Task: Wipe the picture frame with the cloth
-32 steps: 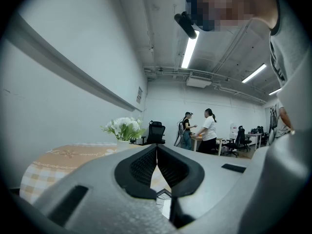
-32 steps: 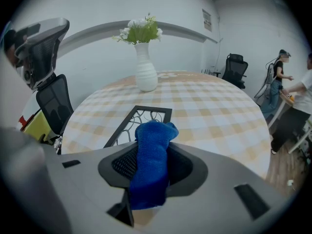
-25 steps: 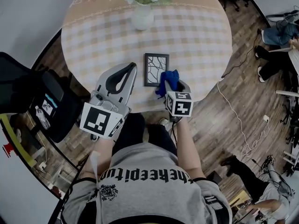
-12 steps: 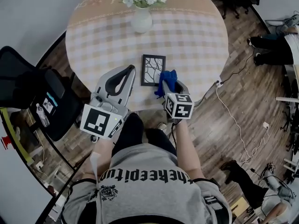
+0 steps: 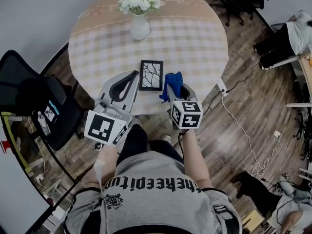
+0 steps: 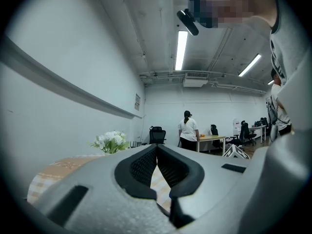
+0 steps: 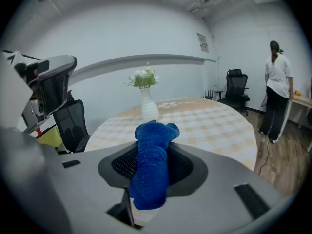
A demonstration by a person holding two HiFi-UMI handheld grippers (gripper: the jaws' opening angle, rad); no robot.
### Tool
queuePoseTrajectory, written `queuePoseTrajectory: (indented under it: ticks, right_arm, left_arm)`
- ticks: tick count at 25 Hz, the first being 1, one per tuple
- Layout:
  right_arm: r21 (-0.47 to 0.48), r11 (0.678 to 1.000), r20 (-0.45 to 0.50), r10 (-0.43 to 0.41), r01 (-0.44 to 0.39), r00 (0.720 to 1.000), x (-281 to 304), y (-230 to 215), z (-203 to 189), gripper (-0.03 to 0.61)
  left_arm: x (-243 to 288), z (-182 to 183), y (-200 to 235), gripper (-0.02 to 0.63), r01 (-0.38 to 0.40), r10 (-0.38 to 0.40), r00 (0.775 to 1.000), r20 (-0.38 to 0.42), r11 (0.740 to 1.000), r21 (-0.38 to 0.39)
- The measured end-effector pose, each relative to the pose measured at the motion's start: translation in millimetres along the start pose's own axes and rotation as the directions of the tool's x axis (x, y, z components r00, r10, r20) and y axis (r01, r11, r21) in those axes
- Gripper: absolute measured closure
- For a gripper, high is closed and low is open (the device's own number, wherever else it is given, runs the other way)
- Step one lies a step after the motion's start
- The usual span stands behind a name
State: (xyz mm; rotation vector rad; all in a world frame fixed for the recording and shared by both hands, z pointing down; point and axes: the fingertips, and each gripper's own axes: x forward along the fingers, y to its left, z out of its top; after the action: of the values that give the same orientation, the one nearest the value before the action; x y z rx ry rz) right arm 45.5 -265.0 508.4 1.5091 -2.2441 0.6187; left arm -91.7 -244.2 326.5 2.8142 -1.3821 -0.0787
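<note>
A small black picture frame (image 5: 151, 75) lies flat near the front edge of the round checked table (image 5: 195, 38). My right gripper (image 5: 174, 83) hovers just right of the frame, shut on a bunched blue cloth (image 5: 172, 84). In the right gripper view the cloth (image 7: 153, 165) hangs out between the jaws and hides the tips of the right gripper (image 7: 155, 141). My left gripper (image 5: 136, 74) sits just left of the frame, shut with nothing in it; its tips meet in the left gripper view, where the left gripper (image 6: 157, 147) points across the table.
A white vase of flowers (image 5: 139, 19) stands at the table's far side. A black office chair (image 5: 29, 99) is left of the table. A white cable (image 5: 243, 126) runs over the wood floor on the right. A person (image 7: 277, 89) stands far off.
The head view has shifted, so the table sits higher and more to the left. The cloth, which overlapped the frame's right edge, now stands slightly apart from it. Both grippers stay shut.
</note>
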Motion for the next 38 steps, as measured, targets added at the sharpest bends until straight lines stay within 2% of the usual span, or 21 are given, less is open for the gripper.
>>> queuePoseTrajectory:
  ticks: [14, 28, 38]
  right_arm:
    - [-0.056, 0.998, 0.173, 0.049, -0.040, 0.984, -80, -11, 49, 0.430]
    - [-0.167, 0.982, 0.346, 0.141, -0.087, 0.928, -173, -12, 98, 0.430]
    - [-0.213, 0.970, 0.416, 0.201, -0.120, 0.887, -228, -10, 99, 0.428]
  left_arm:
    - [0, 25, -69, 0.598, 0.019, -0.021, 0.999, 0.040, 0.999, 0.049]
    - [-1, 38, -141, 0.598, 0.046, -0.052, 0.997, 0.059, 0.994, 0.096]
    - [-20, 45, -178, 0.597, -0.005, -0.004, 0.997, 0.077, 0.993, 0.116]
